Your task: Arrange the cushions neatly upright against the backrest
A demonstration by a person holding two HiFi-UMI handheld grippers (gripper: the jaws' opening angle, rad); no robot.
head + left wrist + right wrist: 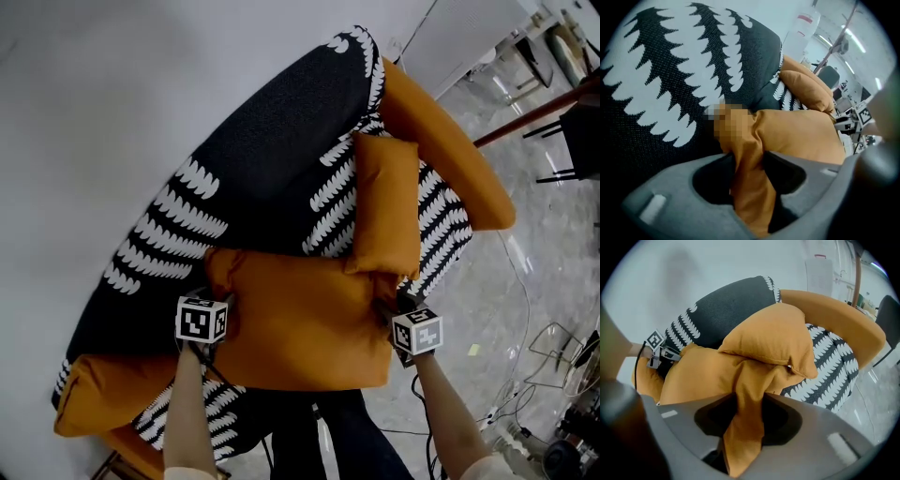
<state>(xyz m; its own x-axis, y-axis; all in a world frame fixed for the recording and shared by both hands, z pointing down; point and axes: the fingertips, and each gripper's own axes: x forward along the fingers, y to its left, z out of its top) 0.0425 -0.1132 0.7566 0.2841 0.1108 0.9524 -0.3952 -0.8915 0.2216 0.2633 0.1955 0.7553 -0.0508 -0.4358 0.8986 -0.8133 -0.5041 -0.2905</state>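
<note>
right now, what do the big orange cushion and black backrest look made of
Big orange cushion: seemingly soft matte woven cloth; bunches into folds in the left gripper and right gripper. Backrest: likely woven fabric, matte black with white leaf pattern; fine grain shows.

Black-white patterned sofa; large orange cushion on seat, small orange cushion touching it.

One corner of the big cushion was blurred over in the left gripper view. Its fabric, pinched in the left gripper and right gripper, hid the jaws' inner faces. Under it the sofa seat lay mostly covered (the sofa's near edge ran off the head view's bottom). Right of it, floor clutter was too small to tell apart.
</note>
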